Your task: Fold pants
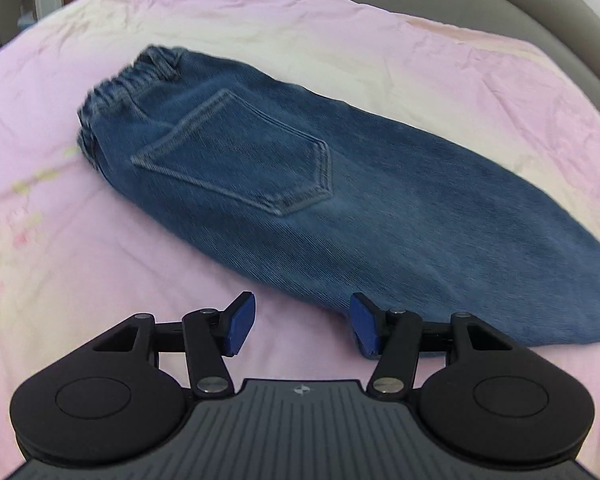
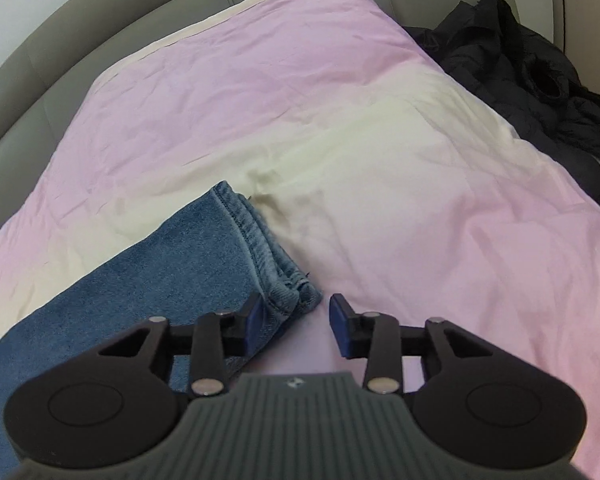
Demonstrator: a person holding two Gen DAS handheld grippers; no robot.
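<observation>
Coarse matt denim pants (image 1: 284, 184) on smooth, creased cotton-like pink sheet (image 1: 80, 248)

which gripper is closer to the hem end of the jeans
Right. The right gripper stands open right at the leg hem; the left gripper is open beside the jeans' middle.

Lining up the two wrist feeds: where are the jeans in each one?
Left wrist: jeans run from waistband at upper left to lower right, back pocket facing up.
Right wrist: only the leg end, lower left, hem by the open right gripper.
Shared landmark: pink bedspread.

Bare duvet (image 2: 340, 120) beyond; black jacket (image 2: 520, 72) rightward
</observation>
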